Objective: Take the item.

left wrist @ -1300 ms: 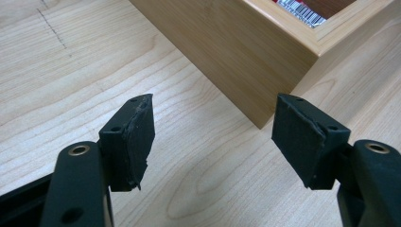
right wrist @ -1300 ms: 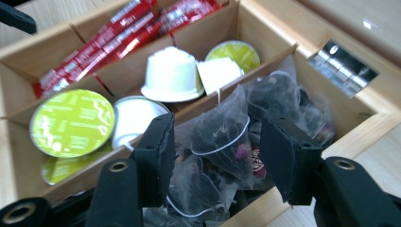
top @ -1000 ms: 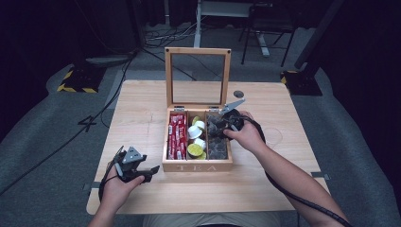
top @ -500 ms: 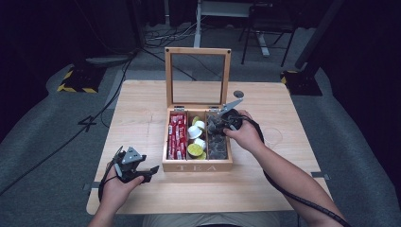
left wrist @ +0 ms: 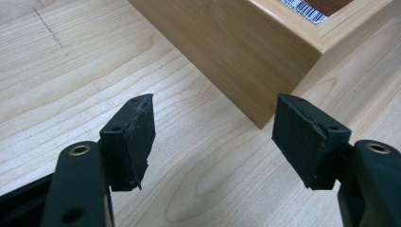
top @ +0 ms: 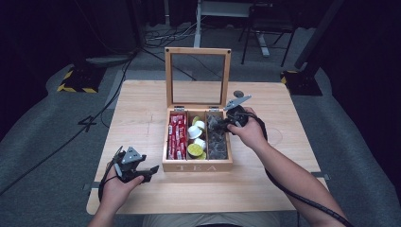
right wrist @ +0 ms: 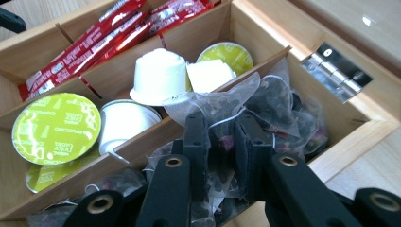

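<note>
A wooden tea box (top: 197,167) stands mid-table with its glass lid (top: 197,50) upright. It holds red sachets (top: 177,136) on the left, coffee capsules (top: 195,142) in the middle and clear tea bag pouches (top: 217,144) on the right. My right gripper (top: 219,124) reaches into the right compartment. In the right gripper view its jaws (right wrist: 222,130) are shut on a tea bag pouch (right wrist: 213,101), beside white and green-lidded capsules (right wrist: 56,127) and red sachets (right wrist: 94,40). My left gripper (top: 148,172) rests open on the table at the front left, its jaws (left wrist: 213,125) empty and pointing at the box's corner (left wrist: 246,52).
The light wooden table (top: 137,118) has bare board left and right of the box, with a small round dark spot (top: 239,93) behind my right hand. Beyond the table are a dark floor, cables, a yellow-and-black striped base (top: 75,80) and metal chair legs (top: 255,42).
</note>
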`<state>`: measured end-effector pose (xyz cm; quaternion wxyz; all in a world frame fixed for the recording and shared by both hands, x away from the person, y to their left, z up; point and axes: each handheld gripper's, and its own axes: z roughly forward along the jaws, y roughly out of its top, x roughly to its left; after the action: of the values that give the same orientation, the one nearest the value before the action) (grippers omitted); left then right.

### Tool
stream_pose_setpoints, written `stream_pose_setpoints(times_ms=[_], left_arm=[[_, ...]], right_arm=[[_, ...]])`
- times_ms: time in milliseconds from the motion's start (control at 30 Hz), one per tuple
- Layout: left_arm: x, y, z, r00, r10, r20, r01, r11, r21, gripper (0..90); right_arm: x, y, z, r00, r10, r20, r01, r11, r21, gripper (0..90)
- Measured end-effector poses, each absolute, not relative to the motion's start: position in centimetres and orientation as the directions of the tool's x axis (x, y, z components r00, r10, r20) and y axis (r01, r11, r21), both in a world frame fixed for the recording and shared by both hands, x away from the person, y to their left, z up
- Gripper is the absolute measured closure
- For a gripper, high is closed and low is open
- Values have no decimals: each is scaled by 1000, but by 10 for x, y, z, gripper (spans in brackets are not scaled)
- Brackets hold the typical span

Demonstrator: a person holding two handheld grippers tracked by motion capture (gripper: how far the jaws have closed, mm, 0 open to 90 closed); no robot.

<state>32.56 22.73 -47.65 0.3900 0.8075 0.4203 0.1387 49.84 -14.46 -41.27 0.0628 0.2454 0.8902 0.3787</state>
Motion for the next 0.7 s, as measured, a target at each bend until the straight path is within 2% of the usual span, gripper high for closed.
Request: stream_pose_setpoints(times_ms=[400,567,700], left_arm=[[329,230,-477,600,793,-103,575,-338,745,313],[333,237,-478,516,853,-80,621,-308,720,317],[335,239,-479,520,850,-80,621,-312,719,314]], right_arm=[[486,-157,-386,-876,475,89,363,526,769,769],[479,-168,-372,-875,477,77,345,506,790,769],[473,-182,-361,-870,488,64,336,495,801,769]])
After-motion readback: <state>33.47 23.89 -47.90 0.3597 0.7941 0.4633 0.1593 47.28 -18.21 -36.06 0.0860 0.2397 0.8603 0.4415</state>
